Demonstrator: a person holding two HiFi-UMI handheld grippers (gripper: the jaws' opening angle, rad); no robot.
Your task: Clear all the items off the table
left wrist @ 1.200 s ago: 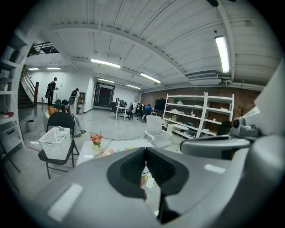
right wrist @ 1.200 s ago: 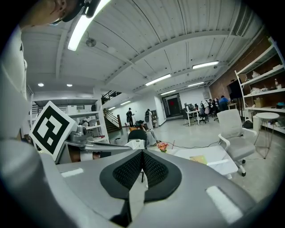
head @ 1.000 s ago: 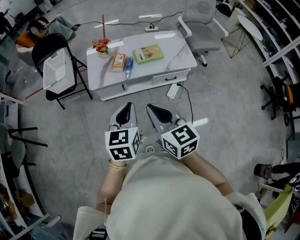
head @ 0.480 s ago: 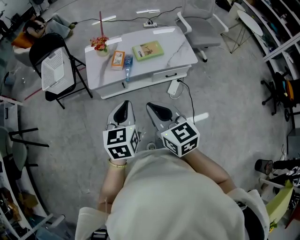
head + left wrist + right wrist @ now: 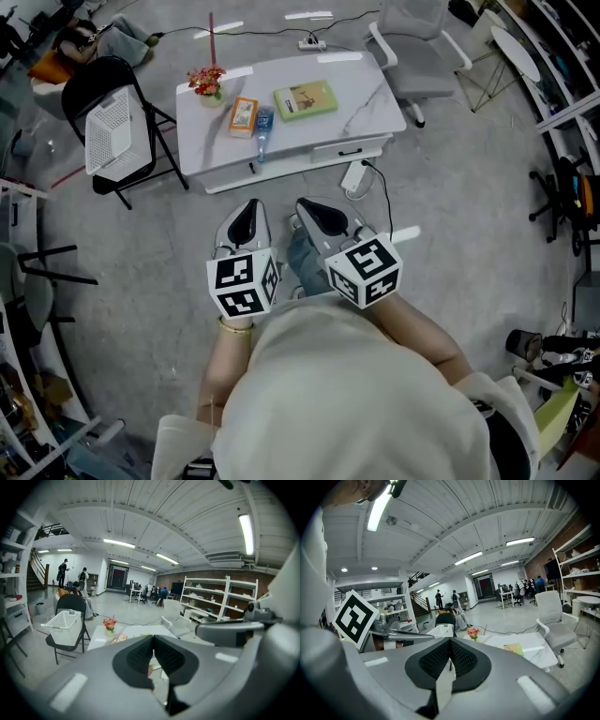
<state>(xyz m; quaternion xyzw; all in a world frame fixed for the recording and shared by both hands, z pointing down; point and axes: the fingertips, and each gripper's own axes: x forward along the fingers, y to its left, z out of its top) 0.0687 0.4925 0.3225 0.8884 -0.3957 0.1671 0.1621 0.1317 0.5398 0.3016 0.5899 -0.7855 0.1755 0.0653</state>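
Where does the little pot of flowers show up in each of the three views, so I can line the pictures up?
Head view: flower pot at upper left, on the left end of the white table.
Left gripper view: flower pot left of centre, about mid-height.
Right gripper view: flower pot just right of centre, below mid-height.
Shared landmark: the white basket, left of the flower pot in every view.

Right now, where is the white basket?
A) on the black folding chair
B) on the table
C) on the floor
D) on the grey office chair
A: the white basket sits on the seat of the black folding chair, beside the table.
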